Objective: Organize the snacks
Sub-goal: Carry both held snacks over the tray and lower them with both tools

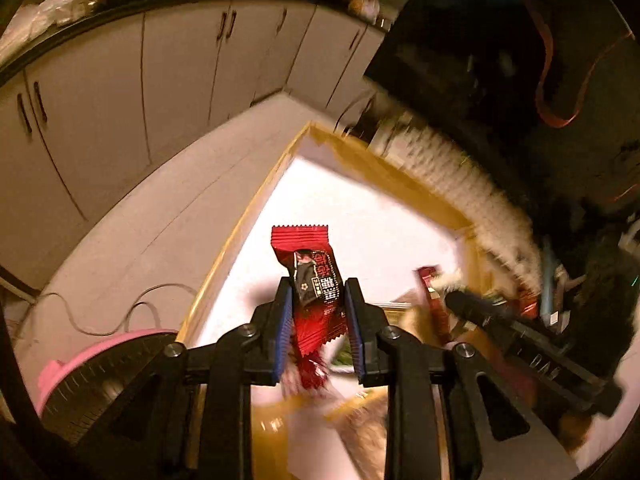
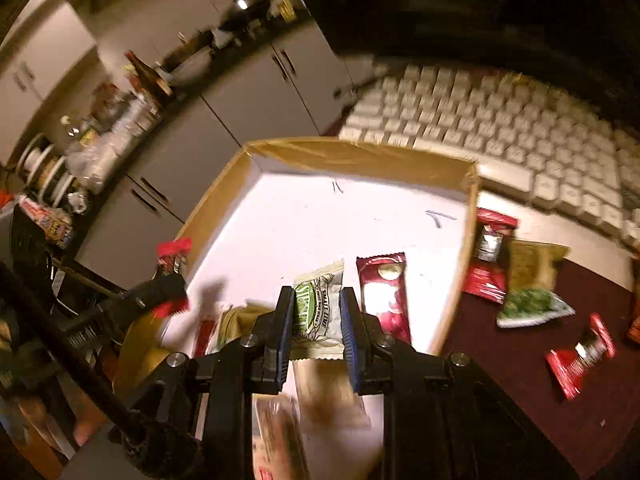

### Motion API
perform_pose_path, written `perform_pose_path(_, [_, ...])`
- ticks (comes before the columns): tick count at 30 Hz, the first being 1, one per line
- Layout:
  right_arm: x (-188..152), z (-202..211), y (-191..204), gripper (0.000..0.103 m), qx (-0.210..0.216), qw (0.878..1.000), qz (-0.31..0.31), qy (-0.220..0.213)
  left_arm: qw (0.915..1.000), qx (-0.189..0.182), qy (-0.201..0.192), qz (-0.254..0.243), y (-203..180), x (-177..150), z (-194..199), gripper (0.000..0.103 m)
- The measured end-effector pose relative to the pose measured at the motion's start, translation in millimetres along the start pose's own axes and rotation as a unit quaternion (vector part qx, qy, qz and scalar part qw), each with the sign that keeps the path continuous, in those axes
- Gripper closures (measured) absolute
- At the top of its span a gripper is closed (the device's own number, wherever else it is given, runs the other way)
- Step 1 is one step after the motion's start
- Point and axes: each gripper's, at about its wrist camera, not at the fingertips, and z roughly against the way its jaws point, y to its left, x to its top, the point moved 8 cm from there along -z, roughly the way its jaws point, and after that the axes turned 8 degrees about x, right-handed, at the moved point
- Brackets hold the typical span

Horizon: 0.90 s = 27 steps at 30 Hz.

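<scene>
My left gripper [image 1: 316, 300] is shut on a red and black snack packet [image 1: 310, 280], held above the left side of a shallow cardboard box [image 1: 248, 224] with a white floor. My right gripper [image 2: 314, 312] is shut on a white and green snack packet [image 2: 318, 308] over the near part of the same box [image 2: 460, 256]. A red packet [image 2: 384, 296] lies flat in the box beside it. The left gripper with its red packet also shows in the right wrist view [image 2: 168, 284], at the box's left edge. The right gripper shows blurred in the left wrist view [image 1: 472, 304].
Several packets lie outside the box on a dark red mat: a red one [image 2: 490, 256], a gold and green one [image 2: 532, 288], another red one [image 2: 580, 354]. A white keyboard [image 2: 500, 128] lies behind the box. Grey cabinets [image 1: 180, 64] stand beyond. A pink round object [image 1: 100, 356] sits at lower left.
</scene>
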Motion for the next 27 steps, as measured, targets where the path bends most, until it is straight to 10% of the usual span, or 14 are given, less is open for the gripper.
perform_pose_path(11, [6,-10,6,0.078,-0.005,1.000,0.016,0.004,0.9972,0.049,0.051,-0.022,0,-6,-37,0.074])
perform_pose_path(14, [5,7,13,0.057,0.021,0.999,0.021,-0.019,0.9971,0.046,0.055,-0.026,-2,-8,-36,0.062])
perform_pose_path(21, [-32,92,10,0.043,0.082,0.988,0.019,-0.127,0.9960,0.069,-0.027,-0.051,-19,-14,17,0.028])
perform_pose_path(27, [-106,162,-28,0.041,0.091,0.980,0.036,-0.174,0.9953,0.015,-0.087,-0.039,-63,-63,74,0.023])
